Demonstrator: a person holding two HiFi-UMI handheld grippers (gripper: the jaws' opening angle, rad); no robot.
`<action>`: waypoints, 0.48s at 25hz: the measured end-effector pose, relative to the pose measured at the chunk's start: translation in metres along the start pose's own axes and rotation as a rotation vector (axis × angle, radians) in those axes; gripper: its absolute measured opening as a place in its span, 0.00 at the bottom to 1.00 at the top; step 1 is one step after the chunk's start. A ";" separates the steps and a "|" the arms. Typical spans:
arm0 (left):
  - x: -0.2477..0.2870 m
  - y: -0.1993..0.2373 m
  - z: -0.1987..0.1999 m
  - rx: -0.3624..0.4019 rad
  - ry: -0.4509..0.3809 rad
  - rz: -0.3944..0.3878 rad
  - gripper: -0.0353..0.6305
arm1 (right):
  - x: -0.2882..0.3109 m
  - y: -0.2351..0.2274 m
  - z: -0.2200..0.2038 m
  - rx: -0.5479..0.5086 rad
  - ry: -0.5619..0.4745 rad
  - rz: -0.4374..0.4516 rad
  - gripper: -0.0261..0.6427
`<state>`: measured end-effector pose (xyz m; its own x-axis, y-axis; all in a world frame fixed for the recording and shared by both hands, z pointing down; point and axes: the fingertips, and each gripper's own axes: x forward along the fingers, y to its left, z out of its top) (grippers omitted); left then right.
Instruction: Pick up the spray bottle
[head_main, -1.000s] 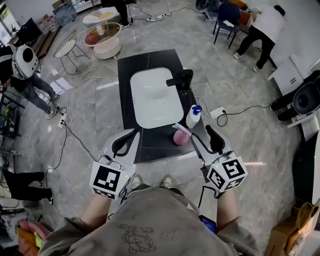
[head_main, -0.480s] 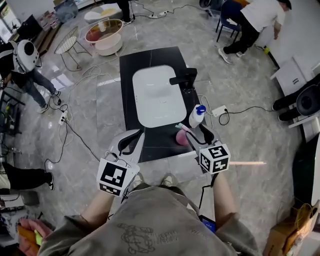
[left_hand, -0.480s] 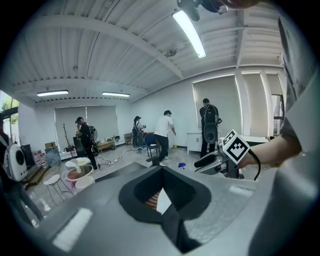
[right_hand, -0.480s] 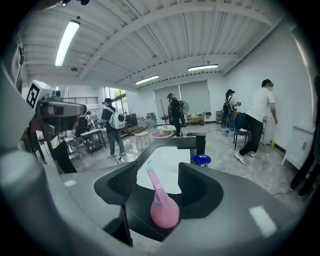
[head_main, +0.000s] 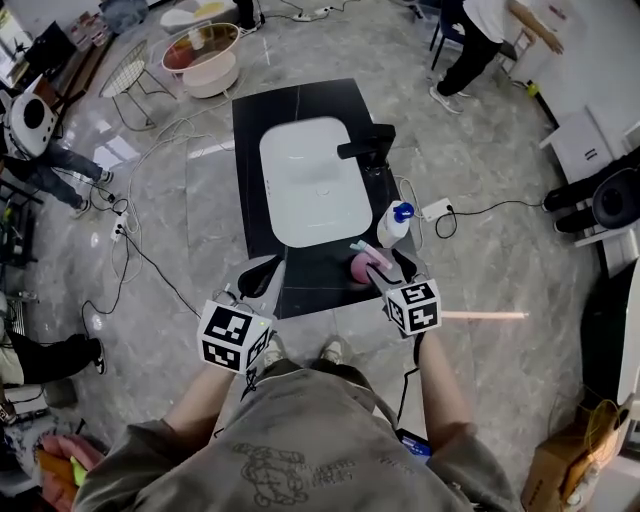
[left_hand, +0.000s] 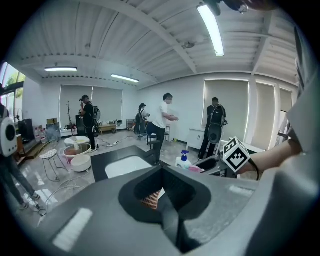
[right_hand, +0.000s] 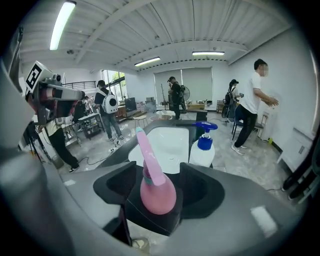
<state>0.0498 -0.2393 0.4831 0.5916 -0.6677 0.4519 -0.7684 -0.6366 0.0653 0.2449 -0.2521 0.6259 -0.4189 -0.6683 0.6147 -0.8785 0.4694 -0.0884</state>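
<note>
A pink spray bottle with a long pink trigger stands near the front right of the black counter. In the right gripper view the spray bottle sits upright between my two jaws, which stand apart on either side of its body. My right gripper is open around it and the bottle rests on the counter. My left gripper hovers over the counter's front left edge, jaws together and empty; in the left gripper view my left gripper shows only a small hollow behind its closed tips.
A white pump bottle with a blue top stands just behind the pink one. The white sink and black faucet fill the counter's middle. Cables and a power strip lie on the floor; people stand around the room.
My right gripper has moved forward and left until its jaws bracket the pink spray bottle. The left gripper has barely shifted.
</note>
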 end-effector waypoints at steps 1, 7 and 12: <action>0.002 0.001 -0.006 -0.005 0.013 0.000 0.05 | 0.003 0.001 -0.003 -0.002 0.004 0.005 0.48; 0.004 0.006 -0.033 -0.020 0.079 0.007 0.05 | 0.023 0.004 -0.015 0.010 0.000 0.029 0.43; -0.003 0.010 -0.043 -0.019 0.110 0.017 0.05 | 0.030 0.003 -0.018 0.043 -0.019 0.006 0.38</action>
<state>0.0294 -0.2271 0.5204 0.5489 -0.6313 0.5478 -0.7833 -0.6173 0.0736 0.2338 -0.2603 0.6584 -0.4282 -0.6765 0.5992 -0.8849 0.4483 -0.1262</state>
